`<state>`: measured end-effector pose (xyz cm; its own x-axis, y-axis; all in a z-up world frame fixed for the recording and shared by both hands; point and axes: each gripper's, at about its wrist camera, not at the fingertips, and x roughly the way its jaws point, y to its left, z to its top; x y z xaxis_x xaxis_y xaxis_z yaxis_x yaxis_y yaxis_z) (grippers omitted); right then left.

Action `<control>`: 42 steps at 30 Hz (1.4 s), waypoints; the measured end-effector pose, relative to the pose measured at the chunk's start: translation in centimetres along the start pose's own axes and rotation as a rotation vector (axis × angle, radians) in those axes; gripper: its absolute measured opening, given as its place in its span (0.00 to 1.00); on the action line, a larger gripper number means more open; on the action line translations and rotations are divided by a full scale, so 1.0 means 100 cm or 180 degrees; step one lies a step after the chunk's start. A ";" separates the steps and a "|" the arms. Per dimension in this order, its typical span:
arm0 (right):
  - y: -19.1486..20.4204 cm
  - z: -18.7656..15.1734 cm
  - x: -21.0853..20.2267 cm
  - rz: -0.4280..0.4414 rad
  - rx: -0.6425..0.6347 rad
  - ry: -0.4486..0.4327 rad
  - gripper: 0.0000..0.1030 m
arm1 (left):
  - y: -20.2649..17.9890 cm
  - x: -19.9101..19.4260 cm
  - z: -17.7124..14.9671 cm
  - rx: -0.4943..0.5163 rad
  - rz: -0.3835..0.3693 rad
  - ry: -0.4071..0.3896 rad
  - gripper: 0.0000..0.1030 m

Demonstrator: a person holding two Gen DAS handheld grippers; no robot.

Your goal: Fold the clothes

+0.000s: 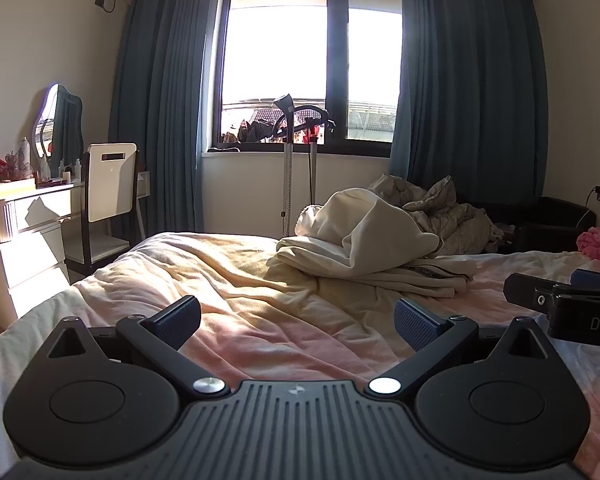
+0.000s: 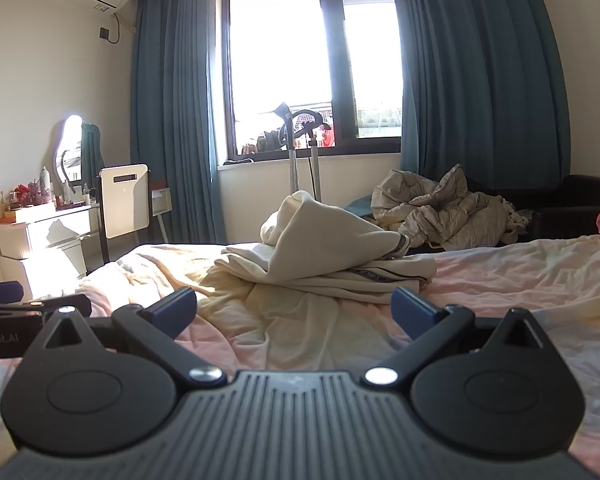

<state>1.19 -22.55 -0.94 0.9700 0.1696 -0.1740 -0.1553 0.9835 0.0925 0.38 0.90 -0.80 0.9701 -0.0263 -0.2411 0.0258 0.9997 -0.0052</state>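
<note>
Both tongs, left tongs (image 1: pixel 298 320) and right tongs (image 2: pixel 296 312), gape wide with nothing between them, hovering side by side over the bed (image 1: pixel 240 280). A cream garment (image 2: pixel 324 248) lies heaped on the bed ahead, untouched.

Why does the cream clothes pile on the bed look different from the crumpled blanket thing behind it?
The cream garment lies on the bed, right in front of both open grippers; the crumpled quilt sits farther back, beyond the bed's edge. The cream garment looks smooth, with flat layers under a bunched-up top; the quilt is puffy and wrinkled all over. The garment is paler; the quilt is more grey-beige. Neither is folded neatly yet.
</note>
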 end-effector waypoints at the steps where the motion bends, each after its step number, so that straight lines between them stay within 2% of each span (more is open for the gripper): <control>1: 0.000 0.000 0.000 -0.0002 0.0004 0.0003 1.00 | 0.000 0.000 0.000 0.0003 -0.0001 0.0000 1.00; 27: 0.002 0.001 0.001 -0.0022 0.0023 0.0025 1.00 | 0.002 0.004 0.001 -0.0025 -0.0038 0.0063 1.00; 36: -0.001 0.003 0.002 -0.0068 0.0075 -0.0096 1.00 | 0.000 0.011 -0.003 0.0026 -0.0108 0.0233 1.00; 42: -0.015 0.011 0.015 -0.0129 0.0192 -0.0170 1.00 | 0.000 0.031 0.009 0.0086 -0.0084 0.0378 1.00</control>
<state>3.12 -23.83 -0.30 0.9841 0.1245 -0.1264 -0.1057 0.9837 0.1456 3.63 0.81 -0.64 0.9336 -0.0506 -0.3546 0.0589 0.9982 0.0126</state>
